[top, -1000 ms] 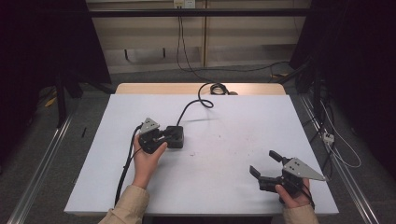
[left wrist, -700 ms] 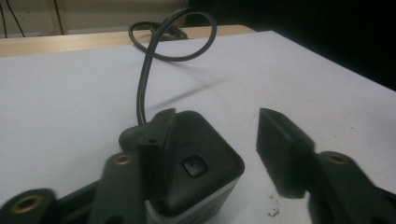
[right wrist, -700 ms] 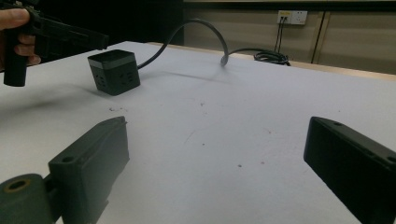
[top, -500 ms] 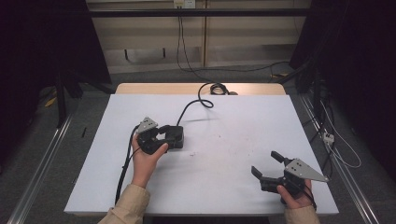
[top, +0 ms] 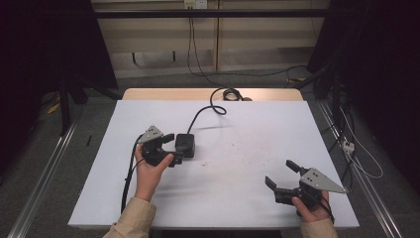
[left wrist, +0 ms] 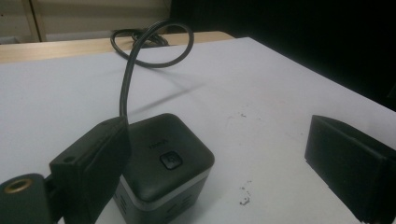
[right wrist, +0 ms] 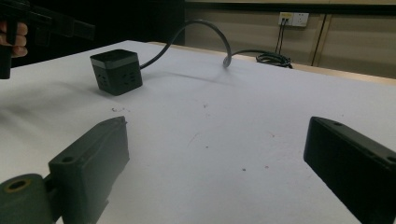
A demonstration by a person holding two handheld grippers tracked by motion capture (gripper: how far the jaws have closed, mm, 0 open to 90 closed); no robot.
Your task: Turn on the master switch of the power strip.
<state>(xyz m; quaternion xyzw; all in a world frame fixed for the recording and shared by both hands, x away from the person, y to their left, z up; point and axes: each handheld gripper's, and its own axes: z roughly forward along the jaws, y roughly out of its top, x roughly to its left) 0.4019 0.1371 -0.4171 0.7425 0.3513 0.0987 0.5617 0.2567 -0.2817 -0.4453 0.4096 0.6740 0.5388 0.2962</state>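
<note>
Black plastic was what the job turned on: a small cube-shaped power block (top: 185,145) sat on the white tabletop (top: 237,163), left of centre, with its thick cable (top: 205,110) arching up from the back and running off to a coil (top: 230,93) at the far edge. The left gripper (top: 172,147) was right at the block, jaws spread wide. In the left gripper view one jaw stood just beside the near corner of the block (left wrist: 163,175), perhaps touching it, though I could not tell, and the other hung well off to the side over bare tabletop. Nothing was pinched. The right gripper (top: 281,174) rested near the front right of the tabletop, well apart from the block, jaws likewise spread and empty.

To my eye the step in hand was taking hold of the block, and it looked poorly lined up. The block sat against one jaw rather than between the two, so closing would probably shove it sideways. Better to slide the gripper across until the block sat centred, square the jaws to two opposite flat faces, and keep below the rounded top edge. The stiff cable would likely tug, so a firm, low grip seemed wise.
</note>
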